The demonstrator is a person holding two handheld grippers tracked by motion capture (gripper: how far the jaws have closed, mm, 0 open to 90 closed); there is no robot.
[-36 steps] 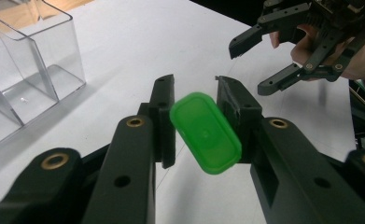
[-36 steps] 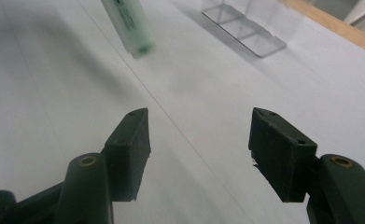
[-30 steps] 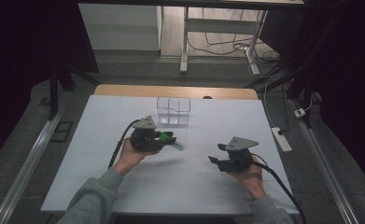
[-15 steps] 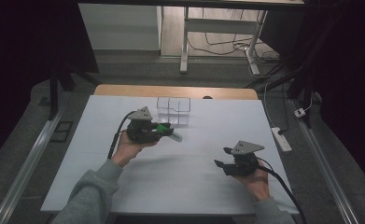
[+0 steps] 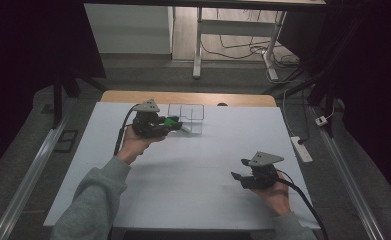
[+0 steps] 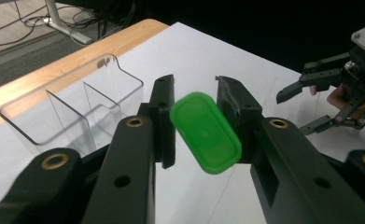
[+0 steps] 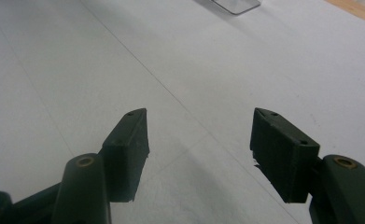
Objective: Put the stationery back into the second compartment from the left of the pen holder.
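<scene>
While the left tool (image 6: 195, 122) is clenched on a green lid (image 6: 205, 133), tilted between its jaws just beside the clear box (image 5: 185, 116) at the bench's (image 5: 193, 200) far edge, the right tool (image 5: 240, 175) hangs released, well apart.

1. A white table (image 5: 183, 185) with a pale, matte top.
2. A strip of light wood (image 5: 133, 97) runs along its far edge.
3. A clear plastic divided container (image 5: 185, 116) stands on the white top near that far edge.
</scene>
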